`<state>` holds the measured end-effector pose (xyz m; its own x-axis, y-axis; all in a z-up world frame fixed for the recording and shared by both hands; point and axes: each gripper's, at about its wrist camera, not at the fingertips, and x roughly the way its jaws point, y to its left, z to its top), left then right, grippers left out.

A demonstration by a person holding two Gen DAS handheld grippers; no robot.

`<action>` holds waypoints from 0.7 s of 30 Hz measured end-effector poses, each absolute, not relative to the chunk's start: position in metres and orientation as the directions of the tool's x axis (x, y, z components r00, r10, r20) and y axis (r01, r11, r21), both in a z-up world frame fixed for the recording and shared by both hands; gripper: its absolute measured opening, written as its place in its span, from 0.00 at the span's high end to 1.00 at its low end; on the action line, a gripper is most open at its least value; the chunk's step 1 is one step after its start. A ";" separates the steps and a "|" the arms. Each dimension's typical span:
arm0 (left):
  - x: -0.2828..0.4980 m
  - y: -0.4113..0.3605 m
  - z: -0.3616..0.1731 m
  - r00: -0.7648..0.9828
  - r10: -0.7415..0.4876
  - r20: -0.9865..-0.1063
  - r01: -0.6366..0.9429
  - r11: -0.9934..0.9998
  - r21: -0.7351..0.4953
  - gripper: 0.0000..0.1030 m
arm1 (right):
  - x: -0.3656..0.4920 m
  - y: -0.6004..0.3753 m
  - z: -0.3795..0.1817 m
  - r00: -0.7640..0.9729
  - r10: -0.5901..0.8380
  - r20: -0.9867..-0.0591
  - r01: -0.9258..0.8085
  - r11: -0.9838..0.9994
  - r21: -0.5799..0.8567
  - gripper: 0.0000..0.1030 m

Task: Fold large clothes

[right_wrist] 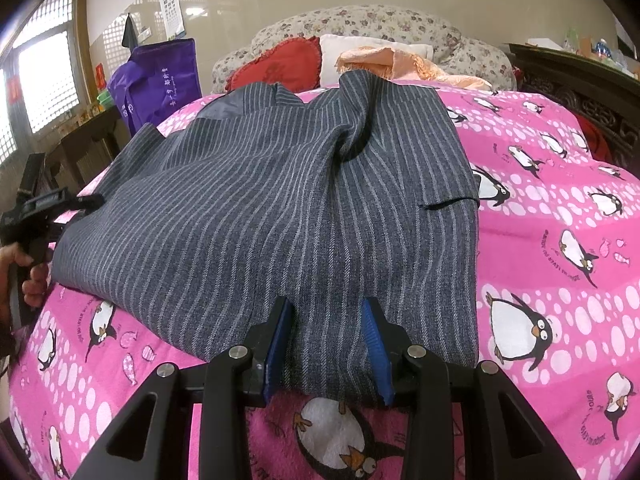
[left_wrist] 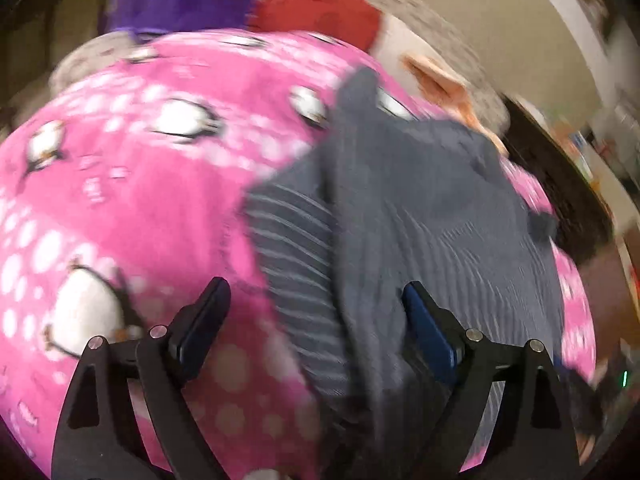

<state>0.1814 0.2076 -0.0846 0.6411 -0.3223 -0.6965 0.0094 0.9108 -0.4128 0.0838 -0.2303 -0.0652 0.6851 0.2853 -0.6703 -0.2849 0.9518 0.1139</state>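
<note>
— Count, left to right, from the right wrist view?

— One hand [right_wrist: 18, 276] at the far left edge, holding the left gripper [right_wrist: 86, 200] just beside the jacket's left edge. One purple bag [right_wrist: 160, 84] behind it. One striped grey jacket [right_wrist: 280, 208] spread on one pink penguin blanket [right_wrist: 560, 240]. At the headboard: one red cushion [right_wrist: 280, 66], one white pillow [right_wrist: 352, 50], one peach cloth [right_wrist: 400, 62].

— Grippers?

— Two. The left gripper [left_wrist: 316, 300] stands wide apart in its own blurred view, grey cloth lying between the blue pads [left_wrist: 428, 328], nothing pinched. The right gripper [right_wrist: 328, 344] is partly closed, both pads [right_wrist: 376, 344] pressing a fold of the jacket's near hem.

— Jackets?

— One, lying flat mid-blanket.
</note>
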 end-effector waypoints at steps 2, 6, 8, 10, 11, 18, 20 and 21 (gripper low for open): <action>0.185 0.198 -0.083 0.623 -0.368 -0.690 0.061 0.903 -0.426 0.15 | 0.084 -0.231 -0.065 0.686 0.285 -0.670 -0.285 0.952 0.113 0.66; 0.206 0.199 -0.075 0.638 -0.387 -0.666 0.070 0.890 -0.450 0.25 | 0.084 -0.230 -0.065 0.686 0.284 -0.670 -0.284 0.952 0.112 0.66; 0.215 0.197 -0.071 0.629 -0.394 -0.670 0.083 0.891 -0.446 0.35 | 0.084 -0.230 -0.065 0.687 0.282 -0.670 -0.283 0.953 0.111 0.66; 0.221 0.192 -0.068 0.620 -0.380 -0.686 0.110 0.908 -0.403 0.58 | 0.084 -0.230 -0.065 0.686 0.283 -0.670 -0.283 0.952 0.112 0.66; 0.221 0.191 -0.066 0.618 -0.374 -0.691 0.129 0.916 -0.380 0.61 | 0.084 -0.230 -0.065 0.686 0.284 -0.670 -0.284 0.952 0.113 0.66; 0.210 0.198 -0.083 0.561 -0.416 -0.715 0.206 0.908 -0.366 0.46 | 0.084 -0.230 -0.066 0.685 0.289 -0.669 -0.280 0.952 0.124 0.65; 0.208 0.191 -0.083 0.527 -0.455 -0.718 0.260 0.891 -0.373 0.31 | 0.084 -0.230 -0.066 0.684 0.290 -0.669 -0.280 0.952 0.127 0.65; 0.207 0.187 -0.083 0.521 -0.458 -0.721 0.279 0.889 -0.363 0.24 | 0.084 -0.230 -0.066 0.684 0.290 -0.669 -0.279 0.952 0.126 0.65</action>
<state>0.2073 0.1872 -0.0831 0.5205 -0.4576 -0.7209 0.2791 0.8891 -0.3628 0.0838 -0.2298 -0.0660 0.6842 0.2898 -0.6692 -0.2795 0.9518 0.1264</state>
